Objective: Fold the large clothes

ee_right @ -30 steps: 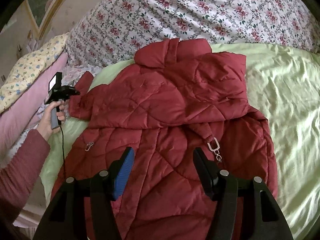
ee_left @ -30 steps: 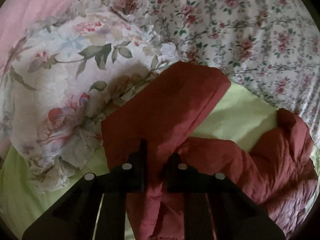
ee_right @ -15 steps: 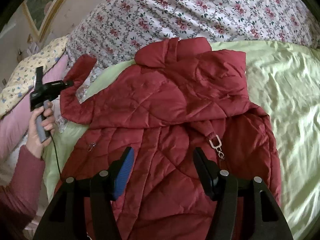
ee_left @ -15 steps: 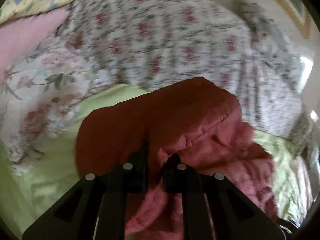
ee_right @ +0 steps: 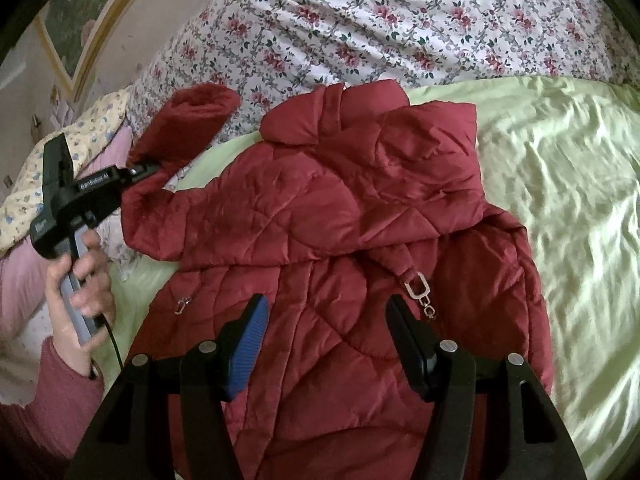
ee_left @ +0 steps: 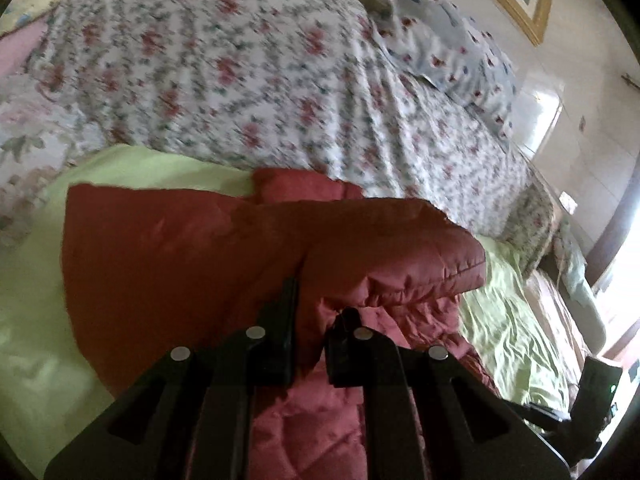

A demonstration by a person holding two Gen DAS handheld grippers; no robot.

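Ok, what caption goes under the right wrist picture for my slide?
Left gripper lifts the red jacket's sleeve above the green sheet; right gripper hovers, jaws open.

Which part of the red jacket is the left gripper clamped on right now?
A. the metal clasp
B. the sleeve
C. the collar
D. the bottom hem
B: the left gripper is shut on the sleeve, holding it lifted off the green sheet.

Under my fingers, the bed wears a rumpled pale-green satin sheet. A quilted dark-red padded jacket lies there; a rose-print white duvet is heaped at twelve o'clock.
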